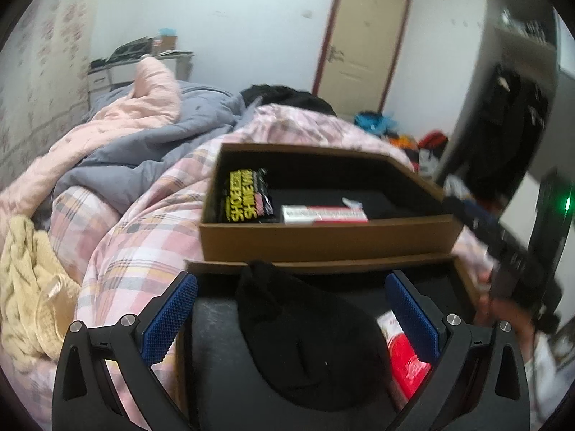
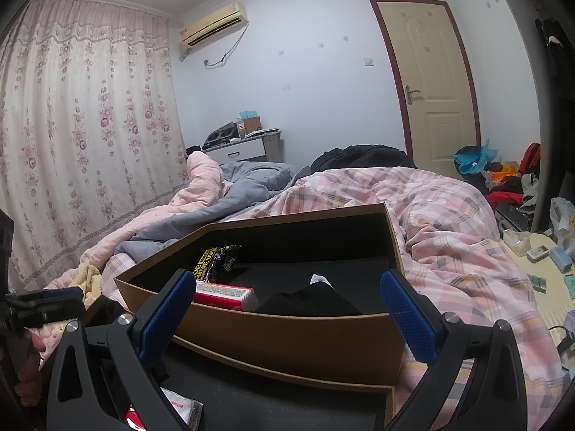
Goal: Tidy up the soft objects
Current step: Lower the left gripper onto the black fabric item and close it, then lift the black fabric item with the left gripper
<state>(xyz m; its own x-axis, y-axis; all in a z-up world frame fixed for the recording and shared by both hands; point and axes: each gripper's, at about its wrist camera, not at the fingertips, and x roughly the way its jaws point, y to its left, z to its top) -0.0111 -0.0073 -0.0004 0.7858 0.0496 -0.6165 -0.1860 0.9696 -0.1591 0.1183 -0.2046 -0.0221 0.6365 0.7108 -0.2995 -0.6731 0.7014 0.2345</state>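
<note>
Two brown cardboard boxes with black insides lie on the bed. The far box (image 1: 323, 240) holds a black-and-yellow packet (image 1: 246, 195), a red-and-white carton (image 1: 323, 214) and black fabric. The near box (image 1: 463, 273) holds a black soft cloth (image 1: 302, 337) and a red packet (image 1: 406, 359). My left gripper (image 1: 293, 318) is open over the near box, with the black cloth lying between its blue pads, not pinched. My right gripper (image 2: 289, 309) is open and empty before the far box (image 2: 287, 337), where folded black fabric (image 2: 309, 301) lies.
A pink plaid quilt (image 2: 449, 233) covers the bed, with a grey duvet (image 1: 151, 147) and pink blanket behind. A cream knitted garment (image 1: 28, 294) lies at the left. A closed door (image 2: 435, 82), floor clutter (image 2: 503, 176) and a nightstand (image 2: 244, 147) stand beyond.
</note>
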